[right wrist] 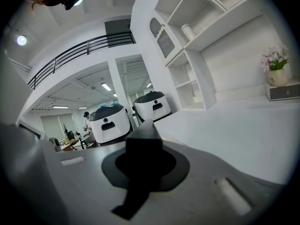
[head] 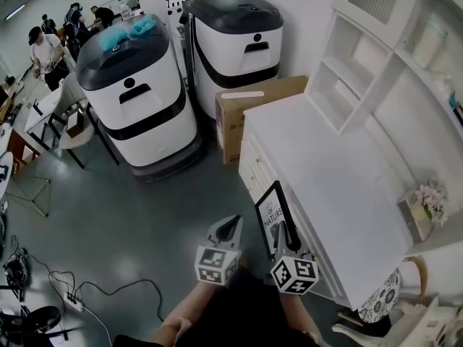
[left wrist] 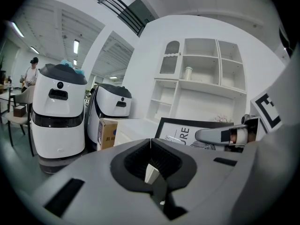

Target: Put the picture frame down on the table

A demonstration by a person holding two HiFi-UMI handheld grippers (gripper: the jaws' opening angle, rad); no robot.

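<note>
- Our right gripper (head: 289,238) pinches the lower edge of the picture frame (head: 273,215), which stands upright in the air just ahead of it.
- Our left gripper (head: 228,231), just beside it on the left, has its jaws pressed together on nothing.
- The white desk (head: 325,172) runs ahead and to the right; the frame is at its near edge, not resting on it.
- We judge that lowering and releasing are left to do.

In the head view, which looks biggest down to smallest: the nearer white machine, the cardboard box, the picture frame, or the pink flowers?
1. nearer white machine
2. cardboard box
3. picture frame
4. pink flowers
The frame is closest to the camera, so it looks larger than it really is.
</note>
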